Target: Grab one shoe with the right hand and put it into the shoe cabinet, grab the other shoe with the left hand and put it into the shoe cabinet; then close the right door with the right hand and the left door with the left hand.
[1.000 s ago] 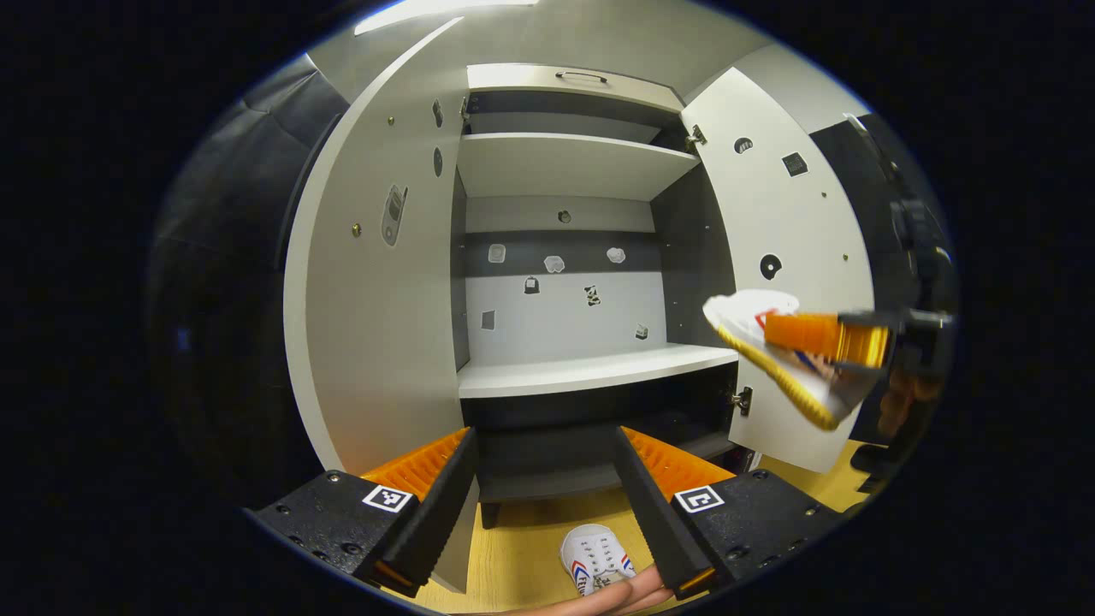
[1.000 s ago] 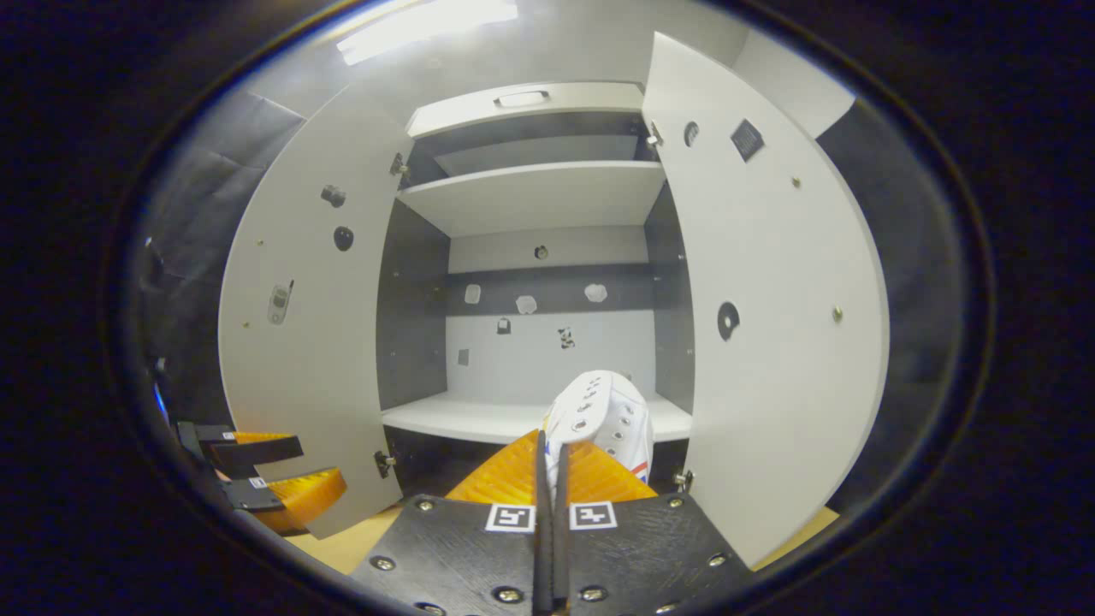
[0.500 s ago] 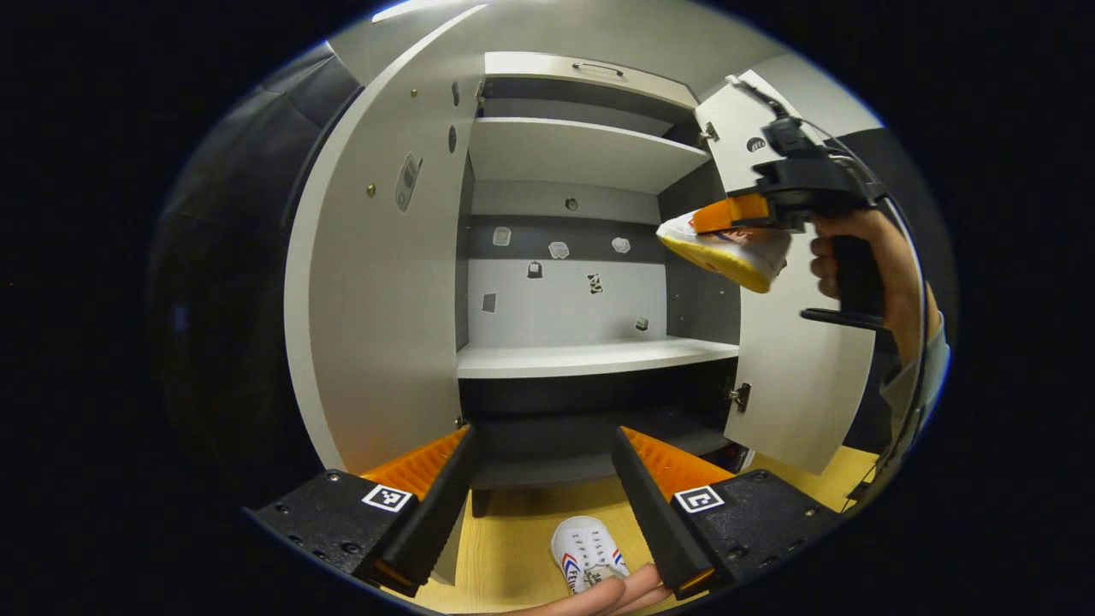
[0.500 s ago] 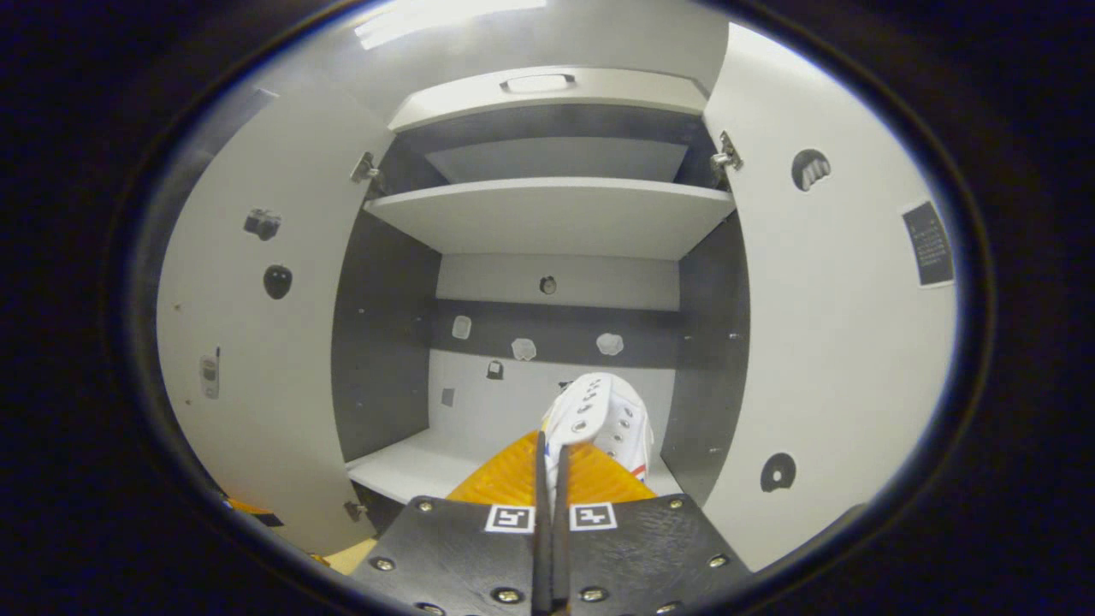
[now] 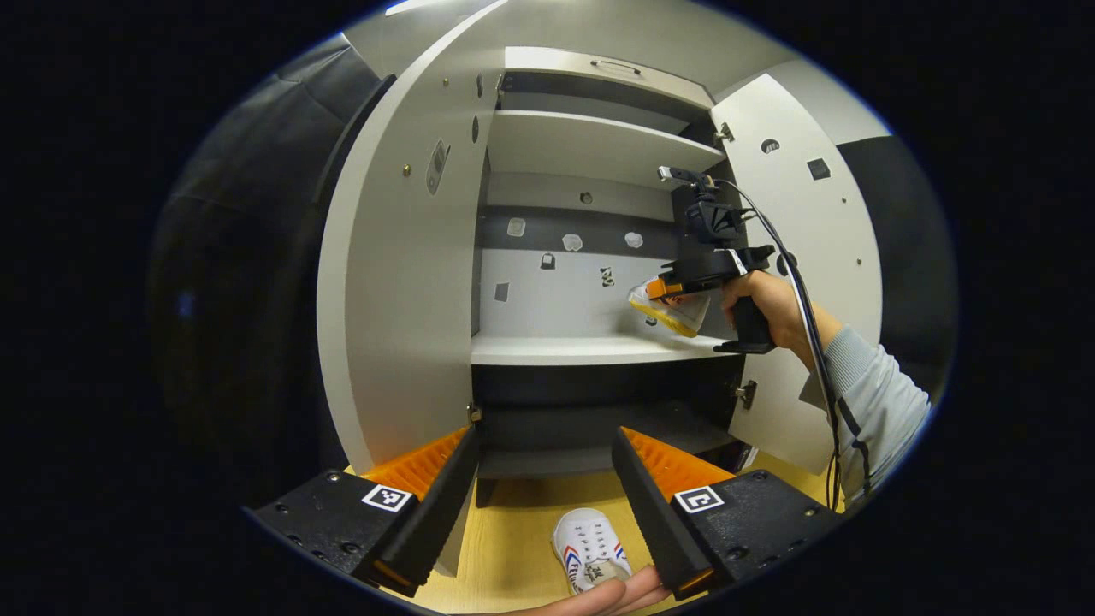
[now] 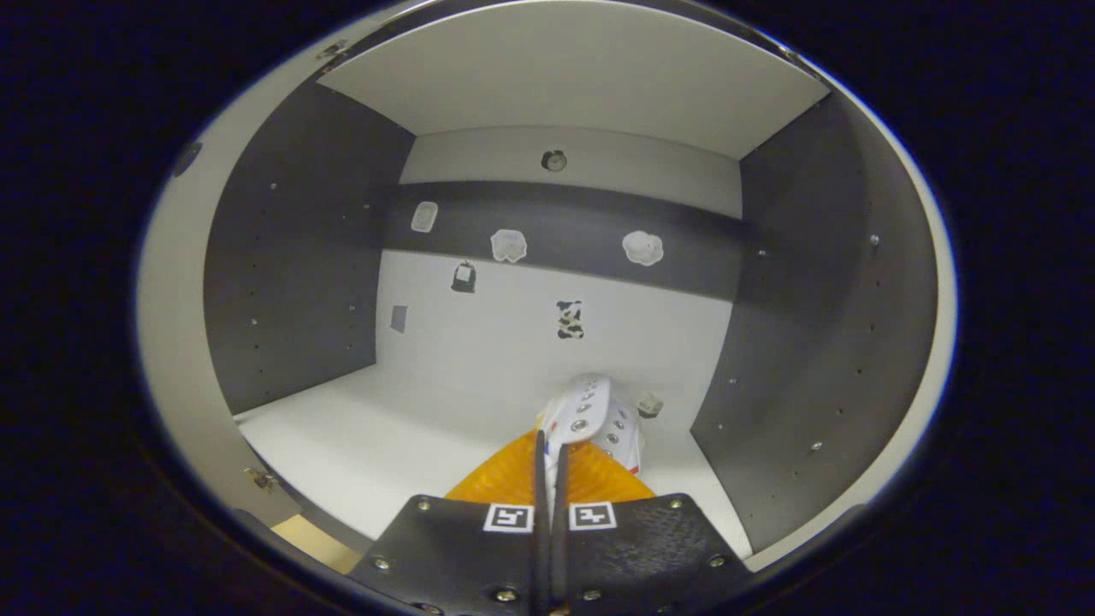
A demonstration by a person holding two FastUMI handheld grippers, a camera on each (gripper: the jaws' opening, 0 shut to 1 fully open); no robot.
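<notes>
My right gripper (image 6: 552,449) is shut on a white shoe (image 6: 593,419) and holds it inside the cabinet, just above the right part of the middle shelf (image 6: 376,436). In the left gripper view that shoe (image 5: 673,306), yellow-soled, hangs tilted over the shelf (image 5: 590,348), with the right gripper (image 5: 663,291) in a person's hand. The other white shoe (image 5: 589,559) lies on the wooden floor in front of the cabinet. My left gripper (image 5: 543,470) stands open above it, nothing between its fingers. Both cabinet doors are open: the left door (image 5: 402,282) and the right door (image 5: 804,282).
The cabinet has an upper shelf (image 5: 599,145) and a dark lower compartment (image 5: 599,411). Small stickers dot its back wall (image 6: 547,291). A cable (image 5: 813,308) runs from the right gripper along the grey sleeve (image 5: 873,402). Fingers (image 5: 616,595) show at the bottom edge by the floor shoe.
The right gripper carried its shoe forward and down, from in front of the open doors into the cabinet over the middle shelf. The left gripper stayed open above the floor shoe.
</notes>
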